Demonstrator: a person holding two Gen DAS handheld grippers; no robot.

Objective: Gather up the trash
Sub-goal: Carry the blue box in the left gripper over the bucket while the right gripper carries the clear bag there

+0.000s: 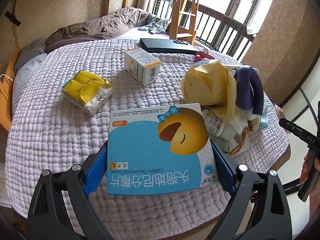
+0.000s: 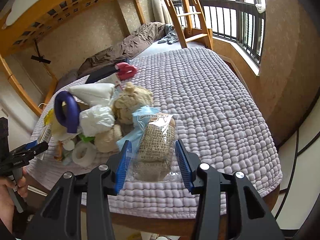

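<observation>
My left gripper (image 1: 160, 152) is shut on a flat blue medicine box (image 1: 158, 150) with a yellow smiling face, held just above the lilac quilted cover (image 1: 50, 140). A trash pile (image 1: 224, 98) of tan paper, a pill bottle and a purple handle lies right of it. My right gripper (image 2: 154, 150) has its blue pads on both sides of a clear packet (image 2: 158, 148) holding a tan mesh roll, at the pile's (image 2: 96, 118) near right edge. The pads look close to the packet; contact is unclear.
A yellow wrapper (image 1: 88, 90) and a white-orange carton (image 1: 142, 66) lie on the cover. A black laptop (image 1: 168, 46) and a pink object (image 2: 127, 71) sit further back. A tape roll (image 2: 83, 153) lies near the table's front edge. A bunk bed ladder (image 2: 190, 14) stands behind.
</observation>
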